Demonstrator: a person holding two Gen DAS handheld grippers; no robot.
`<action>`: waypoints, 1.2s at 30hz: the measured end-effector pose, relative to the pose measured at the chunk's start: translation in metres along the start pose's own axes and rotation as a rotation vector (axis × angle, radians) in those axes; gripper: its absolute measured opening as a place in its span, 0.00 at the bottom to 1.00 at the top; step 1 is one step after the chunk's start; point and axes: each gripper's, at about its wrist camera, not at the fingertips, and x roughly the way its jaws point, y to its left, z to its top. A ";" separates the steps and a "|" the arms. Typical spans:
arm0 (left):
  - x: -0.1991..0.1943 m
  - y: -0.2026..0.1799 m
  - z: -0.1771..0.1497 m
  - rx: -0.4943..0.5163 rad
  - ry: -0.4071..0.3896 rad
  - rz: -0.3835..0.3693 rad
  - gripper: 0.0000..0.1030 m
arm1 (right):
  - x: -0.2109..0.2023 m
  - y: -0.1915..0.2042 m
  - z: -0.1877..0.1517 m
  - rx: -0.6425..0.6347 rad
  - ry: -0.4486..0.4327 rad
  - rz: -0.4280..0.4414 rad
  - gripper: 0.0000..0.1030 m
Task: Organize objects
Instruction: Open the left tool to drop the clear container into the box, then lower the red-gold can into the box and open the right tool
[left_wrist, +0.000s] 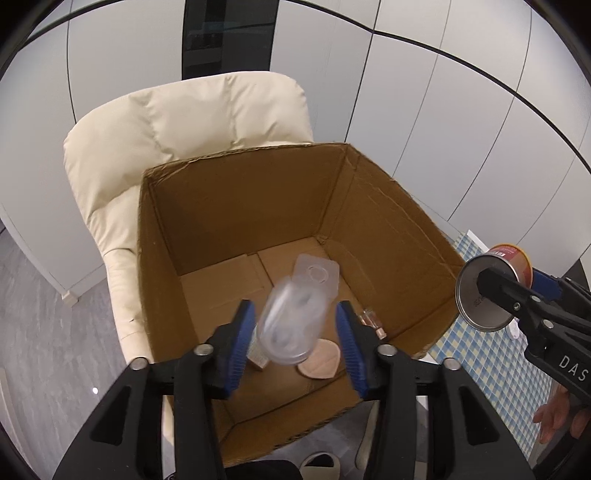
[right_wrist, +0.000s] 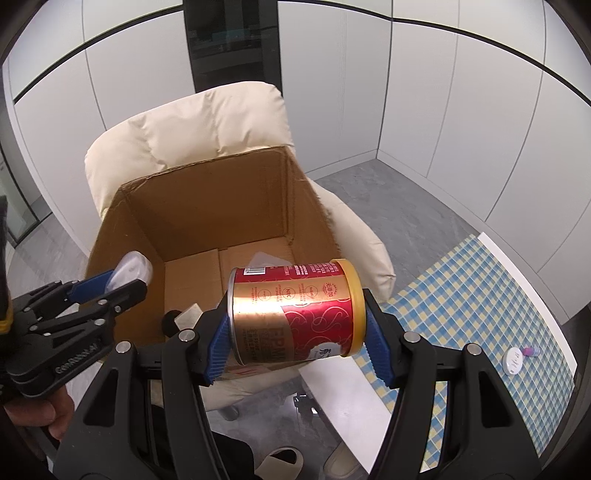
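Both grippers pointed steeply down at the open cardboard box (left_wrist: 258, 206) on the cream chair (left_wrist: 147, 122). The left gripper (left_wrist: 295, 334) stood with jaws parted, clear of the blurred transparent plastic package (left_wrist: 291, 321) between them over the box floor. At three o'clock, just outside the box's right rim, the right gripper (right_wrist: 295, 332) clamped the red-and-gold can (right_wrist: 295, 306) end to end. The checkered table (right_wrist: 498, 295) lay at four o'clock; the box interior was mostly bare.
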 end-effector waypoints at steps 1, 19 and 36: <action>-0.001 0.003 0.000 -0.004 -0.004 0.002 0.60 | 0.001 0.004 0.001 -0.004 0.000 0.005 0.62; -0.039 0.081 -0.004 -0.120 -0.097 0.108 0.99 | 0.019 0.075 0.014 -0.091 0.015 0.069 0.63; -0.060 0.131 -0.017 -0.192 -0.114 0.160 0.99 | 0.031 0.123 0.018 -0.140 0.037 0.094 0.63</action>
